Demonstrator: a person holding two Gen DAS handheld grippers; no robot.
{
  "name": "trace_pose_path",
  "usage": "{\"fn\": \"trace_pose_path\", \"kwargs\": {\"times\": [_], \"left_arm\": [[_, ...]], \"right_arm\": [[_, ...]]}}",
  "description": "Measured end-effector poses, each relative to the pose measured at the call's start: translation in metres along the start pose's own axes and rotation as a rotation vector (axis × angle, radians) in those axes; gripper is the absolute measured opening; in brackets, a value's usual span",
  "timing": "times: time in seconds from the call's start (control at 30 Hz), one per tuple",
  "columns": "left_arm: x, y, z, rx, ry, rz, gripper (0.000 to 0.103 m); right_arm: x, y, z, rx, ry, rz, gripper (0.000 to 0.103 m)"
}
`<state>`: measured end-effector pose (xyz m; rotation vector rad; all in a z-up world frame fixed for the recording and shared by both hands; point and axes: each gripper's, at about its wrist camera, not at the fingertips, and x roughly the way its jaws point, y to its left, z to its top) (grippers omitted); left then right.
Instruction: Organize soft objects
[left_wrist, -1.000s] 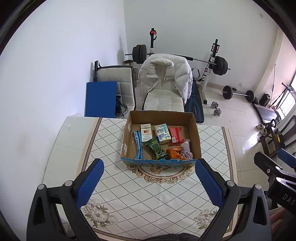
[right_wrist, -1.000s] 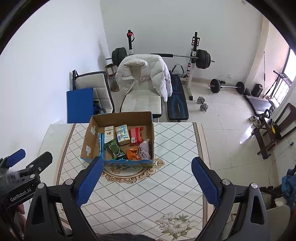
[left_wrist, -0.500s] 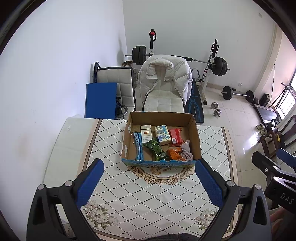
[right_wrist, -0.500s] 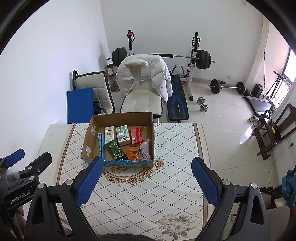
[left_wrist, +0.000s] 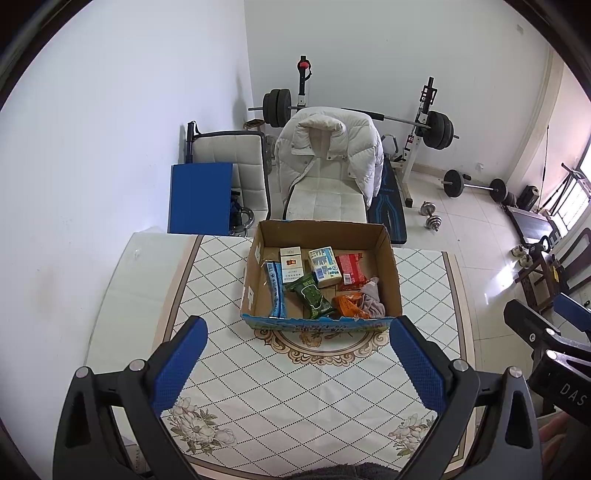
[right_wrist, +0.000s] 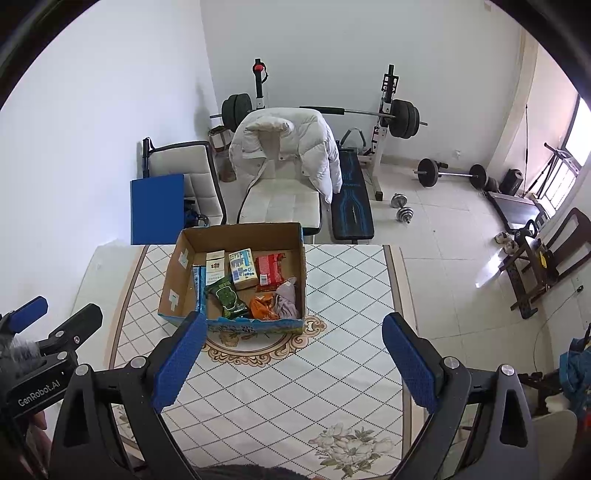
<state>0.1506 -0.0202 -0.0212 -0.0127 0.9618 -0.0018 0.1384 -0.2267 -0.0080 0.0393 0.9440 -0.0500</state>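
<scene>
An open cardboard box (left_wrist: 391, 280) (right_wrist: 173, 273) stands on the patterned table (left_wrist: 288, 391) (right_wrist: 295, 384). Inside lie a green packet (left_wrist: 312, 295) (right_wrist: 227, 297), an orange packet (left_wrist: 349, 306) (right_wrist: 263, 306), a red packet (left_wrist: 350, 266) (right_wrist: 269, 268), a grey-pink cloth (left_wrist: 371, 299) (right_wrist: 286, 299), a long blue packet (left_wrist: 275, 291) and small cartons (left_wrist: 324, 266) (right_wrist: 242, 267). My left gripper (left_wrist: 297, 362) is open and empty, high above the table in front of the box. My right gripper (right_wrist: 291, 360) is open and empty beside it.
A white chair with a white padded jacket (left_wrist: 328, 155) (right_wrist: 284, 147) stands behind the table. A blue panel (left_wrist: 201, 199) leans against a second chair at left. A weight bench, barbells and dumbbells (left_wrist: 430, 216) fill the floor behind and right.
Both grippers have drifted slightly; the box sits a touch lower in both views. Nothing was grasped or released.
</scene>
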Motion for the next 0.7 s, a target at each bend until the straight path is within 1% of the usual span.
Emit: {"fn": "trace_pose_path", "kwargs": {"times": [0.4, 0.7], "left_arm": [[0.0014, -0.0001, 0.0015, 0.002, 0.001, -0.002, 0.101], [0.0017, -0.0010, 0.0025, 0.008, 0.003, -0.010, 0.101]], "right_arm": [[0.0026, 0.0001, 0.0017, 0.005, 0.014, -0.002, 0.098], [0.0006, -0.0031, 0.0019, 0.019, 0.009, -0.002, 0.098]]}}
